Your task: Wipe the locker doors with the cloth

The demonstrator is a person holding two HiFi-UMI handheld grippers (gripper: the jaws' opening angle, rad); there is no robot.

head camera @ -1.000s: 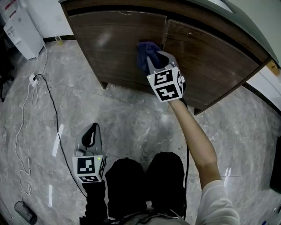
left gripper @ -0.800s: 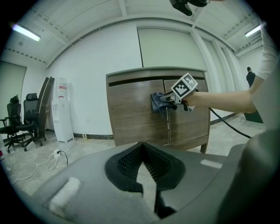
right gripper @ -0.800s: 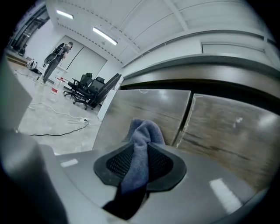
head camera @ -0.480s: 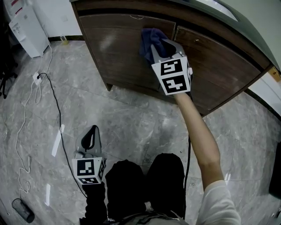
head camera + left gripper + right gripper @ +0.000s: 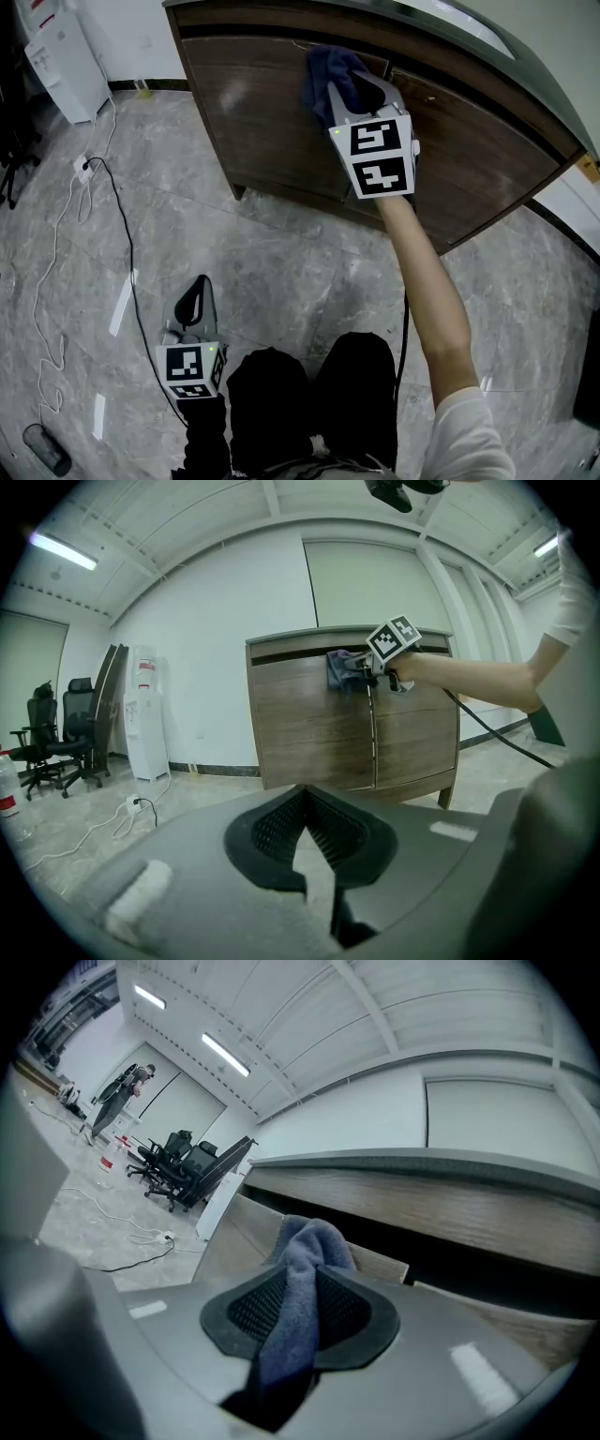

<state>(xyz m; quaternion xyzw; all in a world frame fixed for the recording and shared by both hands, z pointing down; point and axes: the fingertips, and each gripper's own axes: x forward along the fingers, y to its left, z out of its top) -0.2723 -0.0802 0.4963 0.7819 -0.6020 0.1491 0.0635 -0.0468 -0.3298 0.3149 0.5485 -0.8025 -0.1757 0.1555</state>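
Observation:
A dark wooden locker with two doors stands ahead; the left door (image 5: 253, 112) and the right door (image 5: 469, 141) meet at a seam. My right gripper (image 5: 349, 82) is shut on a blue cloth (image 5: 330, 70) and presses it against the top of the left door, by the seam. In the right gripper view the cloth (image 5: 300, 1297) runs up between the jaws to the door's top edge (image 5: 375, 1258). My left gripper (image 5: 193, 302) hangs low over the floor, shut and with nothing in it. From the left gripper view the locker (image 5: 309, 724) and the cloth (image 5: 339, 667) show far off.
A white cable (image 5: 47, 281) and a black cable (image 5: 127, 244) trail over the grey marble floor at the left. A white water dispenser (image 5: 61, 56) stands at the far left. The person's legs (image 5: 309, 394) are below. Office chairs (image 5: 56, 733) stand far left.
My right gripper has slid the cloth up the left door, from mid-height to its top edge near the seam. The left gripper has stayed low.

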